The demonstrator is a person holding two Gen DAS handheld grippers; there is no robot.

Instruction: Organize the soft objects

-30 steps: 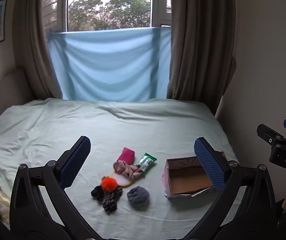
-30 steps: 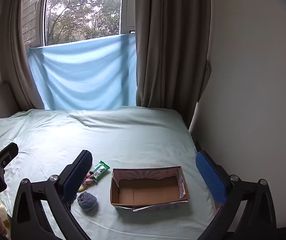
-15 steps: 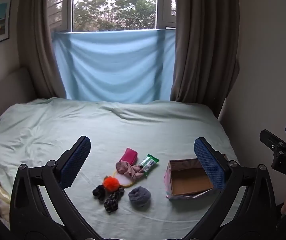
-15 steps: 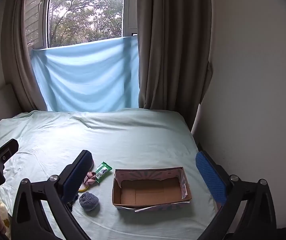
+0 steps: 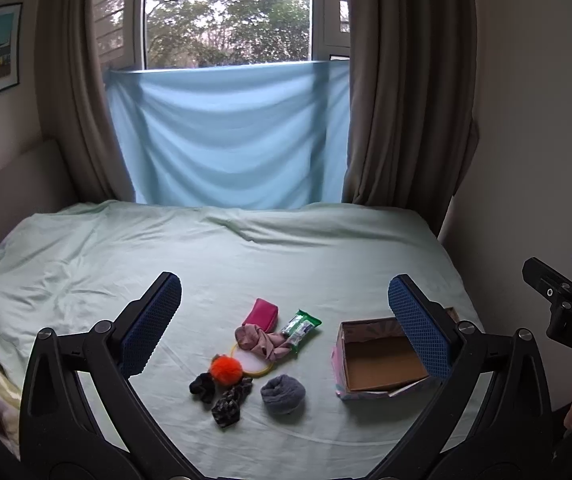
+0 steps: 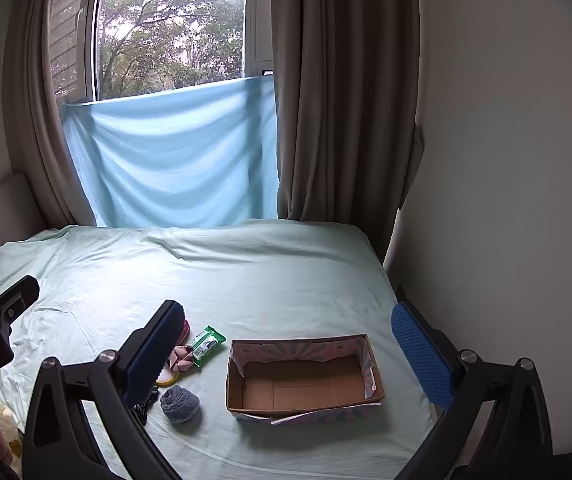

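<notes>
Currently your left gripper (image 5: pixel 284 324) hangs above the bed (image 5: pixel 86 248), fingers (image 5: pixel 152 320) spread wide, gripping and touching nothing. Between them lie the scrunchies (image 5: pixel 226 398), orange pom-pom (image 5: pixel 226 369), grey sock ball (image 5: pixel 283 393) and pink pouch (image 5: pixel 262 312). Your right gripper (image 6: pixel 286 352) is equally wide and empty; the box (image 6: pixel 305 408) sits between its fingers, sock ball just beside the left one.

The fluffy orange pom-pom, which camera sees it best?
The left wrist view. There the fluffy orange pom-pom lies in plain sight on the pale green bedsheet, among the other small things. In the right wrist view, the right tool's blue-padded finger hides it completely.
</notes>
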